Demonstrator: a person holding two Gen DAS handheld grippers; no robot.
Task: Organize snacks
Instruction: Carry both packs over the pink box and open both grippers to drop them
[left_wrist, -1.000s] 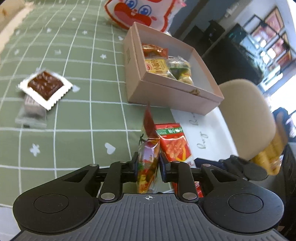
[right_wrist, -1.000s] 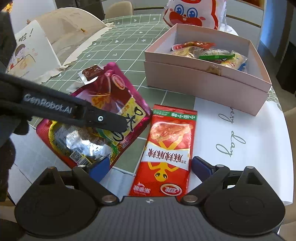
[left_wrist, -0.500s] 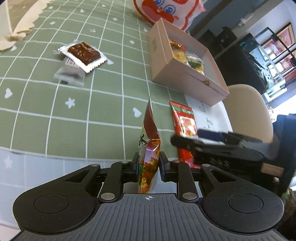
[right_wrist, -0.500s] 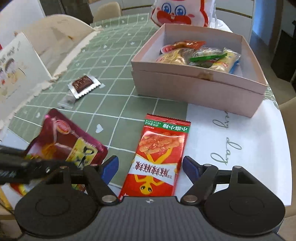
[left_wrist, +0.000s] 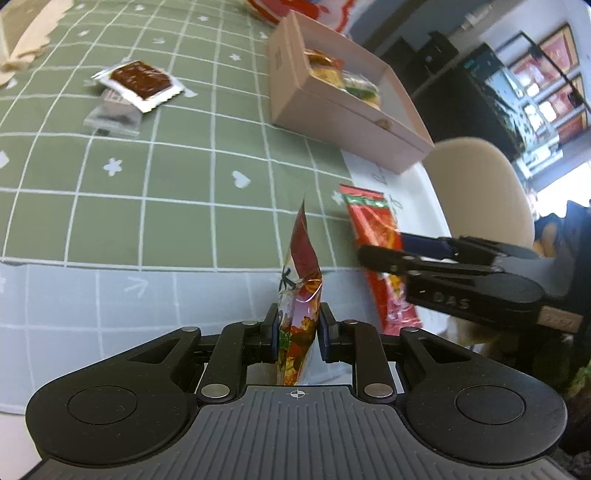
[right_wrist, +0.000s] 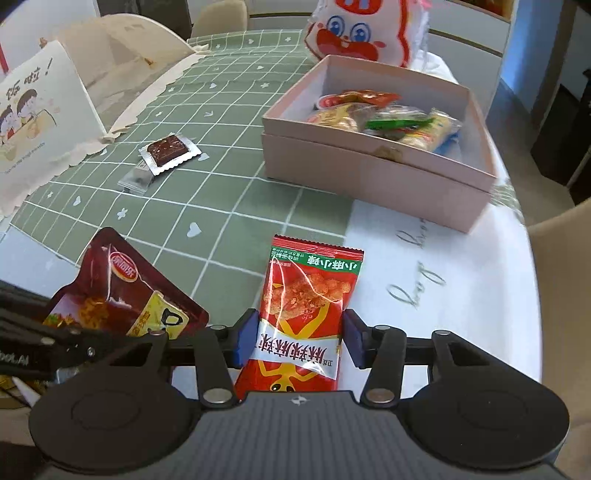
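the step in hand looks like the pick-up stage: two snacks are being taken up, and neither has reached the box yet.

nearest, the left hand-held gripper (left_wrist: 297, 332) is pinched tight on a dark red pouch (left_wrist: 301, 295), held edge-on and upright between the pads, low over the pale front strip of the table (left_wrist: 110, 288). from the right wrist view the same pouch (right_wrist: 125, 291) sits at the lower left, its face tipped up toward the camera.

the right hand-held gripper (right_wrist: 298, 341) is level and low, pointing toward the box. its blue pads (right_wrist: 246, 338) sit at either side of the red snack packet (right_wrist: 306, 314), which lies flat on the table. the gap is narrow and the pads seem to touch the packet's edges, so i judge it is closing on it; whether the grip is firm i cannot tell.

farther off, a brownie packet (right_wrist: 170, 151) rests on a grey wrapper (right_wrist: 136, 177) on the green cloth. beyond that, the pink box (right_wrist: 373, 173) stands open with several snacks in it.

next, i judge each gripper must lift clear and carry over the box's near wall before letting go.
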